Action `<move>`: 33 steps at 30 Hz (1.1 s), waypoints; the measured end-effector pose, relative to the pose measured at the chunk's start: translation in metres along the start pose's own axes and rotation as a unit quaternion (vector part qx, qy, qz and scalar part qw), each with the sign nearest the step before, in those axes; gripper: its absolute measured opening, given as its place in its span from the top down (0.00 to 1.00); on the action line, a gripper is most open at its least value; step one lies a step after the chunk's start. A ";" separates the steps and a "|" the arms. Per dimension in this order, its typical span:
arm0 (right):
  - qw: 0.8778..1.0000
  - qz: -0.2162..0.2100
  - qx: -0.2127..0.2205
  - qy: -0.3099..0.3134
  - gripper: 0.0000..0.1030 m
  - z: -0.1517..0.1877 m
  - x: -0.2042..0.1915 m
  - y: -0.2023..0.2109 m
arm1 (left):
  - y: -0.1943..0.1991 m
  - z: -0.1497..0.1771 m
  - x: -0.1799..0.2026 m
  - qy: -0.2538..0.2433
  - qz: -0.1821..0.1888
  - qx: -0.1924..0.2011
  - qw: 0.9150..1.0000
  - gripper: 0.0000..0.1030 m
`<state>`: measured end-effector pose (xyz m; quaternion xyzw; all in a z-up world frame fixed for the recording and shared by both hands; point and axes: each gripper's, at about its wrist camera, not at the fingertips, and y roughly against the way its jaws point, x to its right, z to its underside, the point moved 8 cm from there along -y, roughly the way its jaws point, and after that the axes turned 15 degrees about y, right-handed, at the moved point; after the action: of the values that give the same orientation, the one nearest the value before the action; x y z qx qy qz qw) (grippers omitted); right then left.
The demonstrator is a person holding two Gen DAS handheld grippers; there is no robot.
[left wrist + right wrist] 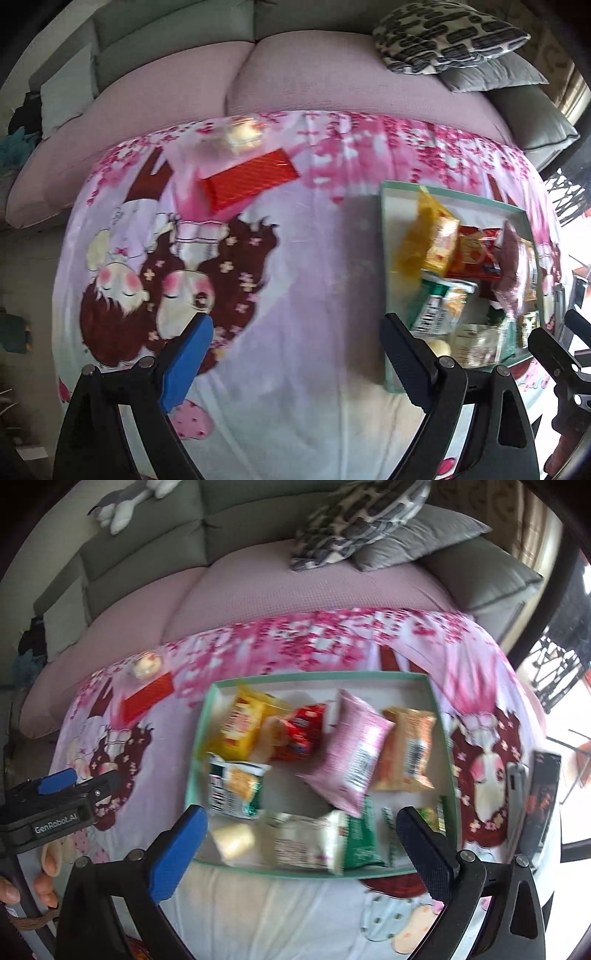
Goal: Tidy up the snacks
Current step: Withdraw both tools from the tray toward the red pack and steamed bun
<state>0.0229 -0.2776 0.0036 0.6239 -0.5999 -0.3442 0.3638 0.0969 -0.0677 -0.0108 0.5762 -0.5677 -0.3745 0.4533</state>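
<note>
Right wrist view shows the right gripper [299, 845] released and empty above the green tray [201, 738] of snack packets. Left gripper [295, 354] also gapes, holding nothing; the red box [247, 181] still lies outside, so I'd reach for it squarely across its narrow sides

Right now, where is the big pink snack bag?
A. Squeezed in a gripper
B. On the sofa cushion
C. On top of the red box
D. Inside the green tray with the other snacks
D: the pink snack bag lies inside the green tray among other packets, and neither gripper holds it.
</note>
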 end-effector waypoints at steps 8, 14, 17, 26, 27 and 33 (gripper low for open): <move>0.999 -0.021 -0.010 0.030 0.00 -0.024 -0.055 -0.022 | -0.012 -0.016 -0.051 0.015 -0.018 0.000 1.000 0.11; 0.998 -0.026 -0.016 0.049 0.00 -0.042 -0.086 -0.036 | -0.020 -0.037 -0.083 0.025 -0.024 0.004 0.999 0.11; 0.998 -0.026 -0.019 0.059 0.00 -0.051 -0.098 -0.042 | -0.024 -0.050 -0.096 0.034 -0.026 0.007 0.999 0.11; 0.996 -0.028 -0.027 0.079 0.00 -0.080 -0.127 -0.066 | -0.046 -0.086 -0.126 0.048 -0.036 0.013 0.998 0.11; 0.996 -0.029 -0.028 0.080 0.00 -0.083 -0.131 -0.069 | -0.048 -0.090 -0.129 0.051 -0.034 0.013 0.998 0.11; 0.995 -0.027 -0.035 0.089 0.00 -0.106 -0.147 -0.089 | -0.066 -0.113 -0.140 0.059 -0.030 0.009 0.998 0.11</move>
<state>0.1527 -0.1250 -0.0218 0.6547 -0.5357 -0.3175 0.4285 0.2140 0.0784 -0.0503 0.6185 -0.5257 -0.3483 0.4688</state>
